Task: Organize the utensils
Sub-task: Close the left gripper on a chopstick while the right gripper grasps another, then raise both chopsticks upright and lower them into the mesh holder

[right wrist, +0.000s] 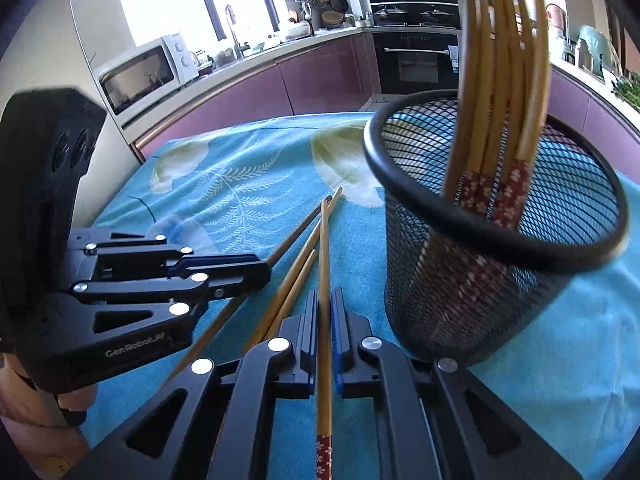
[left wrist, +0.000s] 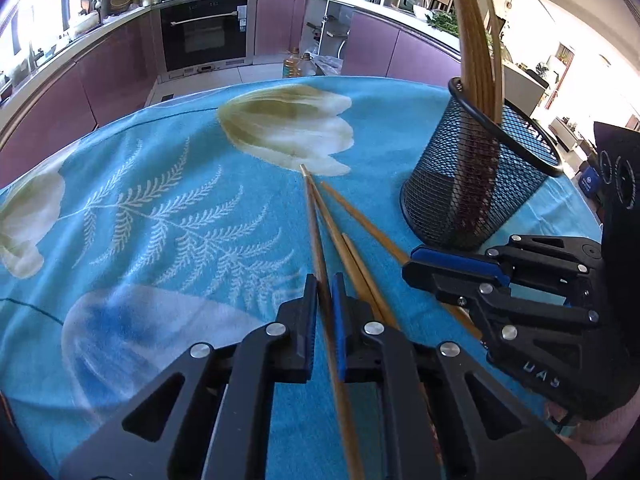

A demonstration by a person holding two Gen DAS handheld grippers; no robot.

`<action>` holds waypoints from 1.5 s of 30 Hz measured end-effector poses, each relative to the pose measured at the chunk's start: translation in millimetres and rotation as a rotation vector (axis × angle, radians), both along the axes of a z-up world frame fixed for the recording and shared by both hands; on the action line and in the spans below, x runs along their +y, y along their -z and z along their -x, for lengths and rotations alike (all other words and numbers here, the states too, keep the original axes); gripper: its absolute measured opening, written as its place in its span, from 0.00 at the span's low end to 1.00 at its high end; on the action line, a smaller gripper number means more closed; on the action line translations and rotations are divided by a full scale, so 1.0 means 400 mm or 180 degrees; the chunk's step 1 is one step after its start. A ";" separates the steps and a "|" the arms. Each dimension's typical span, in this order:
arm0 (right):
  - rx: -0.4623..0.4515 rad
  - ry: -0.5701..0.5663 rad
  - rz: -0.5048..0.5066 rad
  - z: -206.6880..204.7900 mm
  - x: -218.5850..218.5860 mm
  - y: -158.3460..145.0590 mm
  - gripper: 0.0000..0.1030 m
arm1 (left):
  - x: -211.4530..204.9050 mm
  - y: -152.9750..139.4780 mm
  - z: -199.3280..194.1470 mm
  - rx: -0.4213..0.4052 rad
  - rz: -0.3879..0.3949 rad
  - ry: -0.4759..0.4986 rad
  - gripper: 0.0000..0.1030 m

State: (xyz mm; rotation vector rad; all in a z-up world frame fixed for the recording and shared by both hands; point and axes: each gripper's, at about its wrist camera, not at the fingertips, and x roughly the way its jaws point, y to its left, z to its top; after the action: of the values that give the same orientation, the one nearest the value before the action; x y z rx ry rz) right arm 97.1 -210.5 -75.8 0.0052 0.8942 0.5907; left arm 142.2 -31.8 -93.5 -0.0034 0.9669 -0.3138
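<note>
Several bamboo chopsticks lie on the blue flowered cloth (left wrist: 180,200) beside a black mesh holder (left wrist: 472,184) that stands upright with several chopsticks (left wrist: 476,48) in it. My left gripper (left wrist: 324,284) is shut on one chopstick (left wrist: 316,224), which runs forward between its pads. My right gripper (right wrist: 325,300) is shut on another chopstick (right wrist: 324,248) with a red patterned end, just left of the holder (right wrist: 480,272). Two loose chopsticks (right wrist: 296,280) lie between the grippers. Each gripper shows in the other's view: the right one (left wrist: 416,264), the left one (right wrist: 264,270).
The cloth covers a table whose far edge faces a kitchen with purple cabinets, an oven (left wrist: 204,32) and a microwave (right wrist: 140,76). Oil bottles (left wrist: 298,62) stand on the floor beyond the table.
</note>
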 end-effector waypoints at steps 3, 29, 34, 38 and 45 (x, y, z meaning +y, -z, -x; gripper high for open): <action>0.0010 -0.0079 -0.0048 0.020 -0.007 -0.007 0.06 | 0.008 0.001 0.038 0.0010 0.0047 0.0043 0.08; -0.0184 -0.0227 -0.0266 0.085 -0.046 -0.069 0.06 | -0.001 -0.039 0.090 -0.0081 0.0055 0.0299 0.07; -0.0392 -0.0156 -0.0432 0.111 -0.088 -0.135 0.06 | 0.016 -0.128 0.120 -0.0329 0.0239 0.0402 0.07; -0.0506 -0.0090 -0.0555 0.124 -0.120 -0.174 0.06 | 0.022 -0.192 0.146 -0.0491 0.0387 0.0520 0.07; -0.0675 -0.0033 -0.0689 0.139 -0.155 -0.217 0.06 | 0.039 -0.281 0.185 -0.0740 0.0597 0.0678 0.07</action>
State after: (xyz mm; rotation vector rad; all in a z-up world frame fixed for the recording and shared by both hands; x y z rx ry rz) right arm 41.5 -272.5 11.1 0.1313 0.6223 0.6820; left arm 68.3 -16.3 18.8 -0.0344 0.7052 -0.5876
